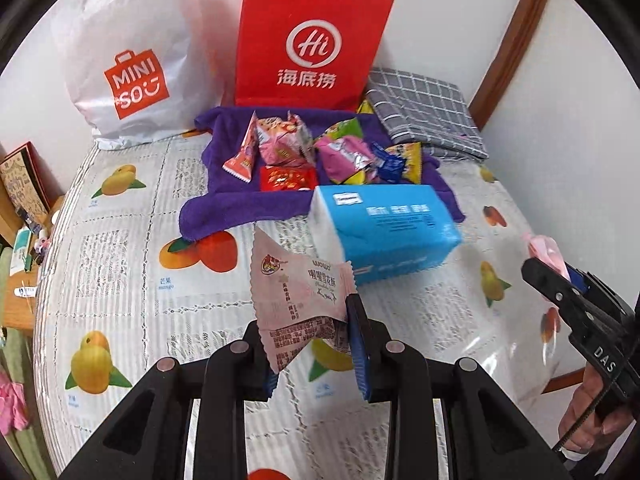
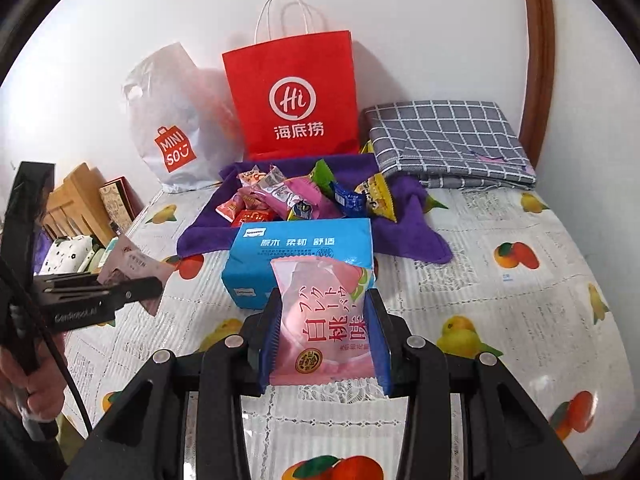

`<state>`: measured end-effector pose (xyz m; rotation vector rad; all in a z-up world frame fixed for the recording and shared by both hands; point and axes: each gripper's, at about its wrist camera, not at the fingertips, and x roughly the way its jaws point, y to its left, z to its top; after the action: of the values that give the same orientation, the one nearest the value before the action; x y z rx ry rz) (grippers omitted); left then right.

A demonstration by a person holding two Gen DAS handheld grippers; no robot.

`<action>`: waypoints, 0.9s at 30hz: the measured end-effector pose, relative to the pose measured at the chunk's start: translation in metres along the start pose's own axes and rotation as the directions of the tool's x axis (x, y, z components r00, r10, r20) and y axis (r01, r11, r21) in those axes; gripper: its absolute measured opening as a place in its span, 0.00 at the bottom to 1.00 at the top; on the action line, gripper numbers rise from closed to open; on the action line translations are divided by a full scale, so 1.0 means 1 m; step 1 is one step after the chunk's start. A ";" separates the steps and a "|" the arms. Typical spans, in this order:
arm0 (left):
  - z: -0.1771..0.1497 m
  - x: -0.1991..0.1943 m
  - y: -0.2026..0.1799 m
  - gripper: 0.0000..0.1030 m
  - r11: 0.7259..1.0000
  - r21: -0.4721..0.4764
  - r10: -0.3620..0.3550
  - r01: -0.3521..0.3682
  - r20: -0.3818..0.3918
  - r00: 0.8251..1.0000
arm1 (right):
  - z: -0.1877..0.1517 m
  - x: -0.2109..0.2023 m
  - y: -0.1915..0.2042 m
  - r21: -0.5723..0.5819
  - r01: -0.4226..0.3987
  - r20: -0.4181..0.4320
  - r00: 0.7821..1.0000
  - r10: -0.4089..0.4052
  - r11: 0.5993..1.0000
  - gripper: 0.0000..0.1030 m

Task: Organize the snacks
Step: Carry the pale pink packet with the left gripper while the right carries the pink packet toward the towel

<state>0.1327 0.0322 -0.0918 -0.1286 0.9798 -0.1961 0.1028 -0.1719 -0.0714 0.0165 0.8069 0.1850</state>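
So the left gripper (image 1: 312,344) has a pale pink snowflake-crisp packet (image 1: 298,300) pinched between its fingers (image 1: 358,344), which sit narrow on the wrapper. The packet stands up on end, long axis running up and away from the fingers, tilted a bit left, crimped top edge farthest out.

The right gripper (image 2: 324,340) is clamped on a pink white-peach snack packet (image 2: 324,320), upright too, long axis straight up between the fingers (image 2: 378,340), label facing the camera.

Just beyond both sets of fingers lies a blue tissue pack (image 1: 384,232) on the bench (image 1: 120,240), square in the way of the purple towel (image 1: 216,216) behind it. The rest of the snack pile (image 1: 320,152) sits on that towel. Past it are a red Haidilao paper bag (image 1: 308,40), a white Miniso bag (image 1: 132,60) to its left and a folded grey checked cloth (image 1: 424,116) to the right.
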 end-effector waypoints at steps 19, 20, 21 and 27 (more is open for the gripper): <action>0.054 -0.031 -0.032 0.27 0.997 0.068 -0.043 0.038 0.081 0.996 | 0.060 -0.029 0.012 -0.035 0.005 0.071 0.997 -0.002 0.999 0.38; 0.057 -0.030 -0.031 0.27 0.997 0.068 -0.043 0.037 0.083 0.996 | 0.064 -0.026 0.010 -0.032 0.000 0.070 0.998 0.003 0.999 0.38; 0.060 -0.029 -0.031 0.27 0.997 0.069 -0.042 0.036 0.084 0.996 | 0.068 -0.023 0.009 -0.030 -0.005 0.069 0.998 0.007 1.000 0.38; 0.088 -0.018 -0.025 0.27 0.997 0.069 -0.031 0.024 0.098 0.995 | 0.090 -0.003 0.004 -0.027 -0.003 0.076 0.997 0.006 1.000 0.38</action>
<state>0.1939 0.0136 -0.0239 -0.0885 0.8720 -0.2457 0.1650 -0.1633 -0.0062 -0.0002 0.7285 0.1985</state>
